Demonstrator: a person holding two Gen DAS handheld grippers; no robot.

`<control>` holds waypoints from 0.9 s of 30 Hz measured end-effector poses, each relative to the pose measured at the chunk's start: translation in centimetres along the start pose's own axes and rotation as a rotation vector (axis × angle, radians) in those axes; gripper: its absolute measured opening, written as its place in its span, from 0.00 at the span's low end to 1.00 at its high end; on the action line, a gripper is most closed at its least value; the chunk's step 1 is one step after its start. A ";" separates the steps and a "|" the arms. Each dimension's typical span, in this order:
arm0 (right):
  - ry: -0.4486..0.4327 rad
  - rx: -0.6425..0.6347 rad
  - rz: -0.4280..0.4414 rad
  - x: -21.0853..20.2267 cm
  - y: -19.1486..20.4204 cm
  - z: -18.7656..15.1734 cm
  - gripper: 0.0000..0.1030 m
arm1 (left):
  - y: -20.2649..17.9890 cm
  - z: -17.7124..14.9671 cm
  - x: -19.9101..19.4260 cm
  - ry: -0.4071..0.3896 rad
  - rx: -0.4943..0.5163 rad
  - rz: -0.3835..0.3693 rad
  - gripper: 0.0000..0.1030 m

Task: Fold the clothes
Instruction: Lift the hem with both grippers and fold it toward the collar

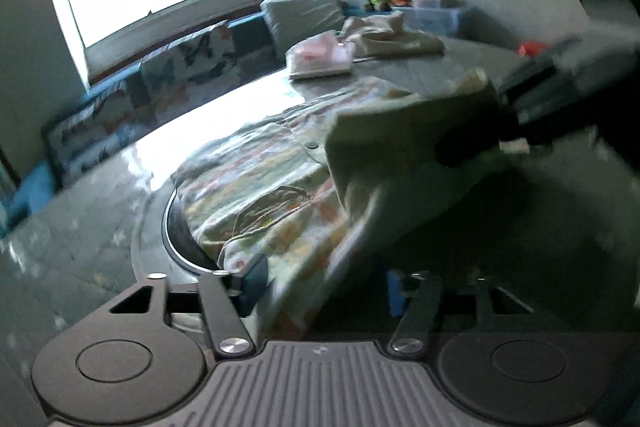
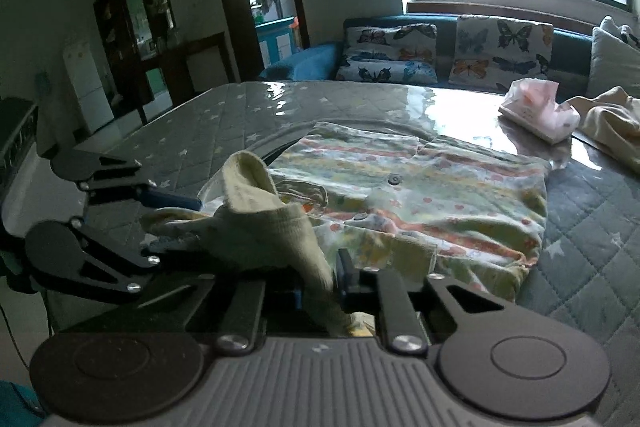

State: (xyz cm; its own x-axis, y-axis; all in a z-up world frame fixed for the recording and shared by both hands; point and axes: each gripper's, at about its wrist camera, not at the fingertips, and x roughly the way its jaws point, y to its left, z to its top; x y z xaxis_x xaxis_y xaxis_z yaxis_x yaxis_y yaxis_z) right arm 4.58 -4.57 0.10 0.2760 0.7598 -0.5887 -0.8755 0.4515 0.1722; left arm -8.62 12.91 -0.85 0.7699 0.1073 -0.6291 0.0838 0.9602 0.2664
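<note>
A pastel striped and dotted child's shirt (image 2: 420, 203) with dark snap buttons lies on the grey quilted table; it also shows in the left wrist view (image 1: 264, 179). Its pale green ribbed cuffed edge (image 2: 260, 211) is lifted off the table. My right gripper (image 2: 320, 287) is shut on this lifted edge. My left gripper (image 1: 324, 283) is shut on the same garment's near edge; it shows in the right wrist view (image 2: 176, 223) at the left, beside the right one. The right gripper also shows in the left wrist view (image 1: 480, 147), pinching the lifted cloth.
A folded pink garment (image 2: 540, 111) and a cream garment (image 2: 612, 127) lie at the table's far right. A blue sofa with butterfly cushions (image 2: 392, 55) stands behind the table (image 2: 208, 143) under a window. A round glass insert (image 1: 176, 231) shows under the shirt.
</note>
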 end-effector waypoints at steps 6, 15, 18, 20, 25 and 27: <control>-0.036 0.025 0.011 -0.9 0.8 -1.6 0.06 | -0.5 -0.9 -0.9 -0.027 0.036 -0.006 0.09; -0.065 -0.034 0.039 -6.2 2.5 -2.3 0.06 | -1.7 -0.8 -5.8 -0.061 -0.020 -0.104 0.08; -0.047 -0.049 0.067 -8.6 3.6 -2.9 0.06 | -2.6 -1.1 -8.3 -0.066 -0.030 -0.144 0.08; -0.033 -0.059 0.087 -10.1 4.3 -3.3 0.06 | -3.1 -1.5 -10.3 -0.067 -0.040 -0.181 0.08; 0.018 -0.084 0.152 -14.6 6.9 -4.3 0.05 | -4.3 -2.5 -14.3 -0.060 -0.080 -0.275 0.08; 0.032 -0.095 0.157 -14.9 7.2 -4.3 0.05 | -4.5 -2.5 -14.4 -0.060 -0.080 -0.272 0.08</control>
State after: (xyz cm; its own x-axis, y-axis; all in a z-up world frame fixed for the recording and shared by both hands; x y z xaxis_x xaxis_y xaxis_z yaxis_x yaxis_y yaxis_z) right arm -7.60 -14.67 6.72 0.1220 0.8016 -0.5853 -0.9408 0.2812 0.1891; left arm -21.69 7.72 5.20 0.7622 -0.1697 -0.6247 0.2437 0.9693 0.0341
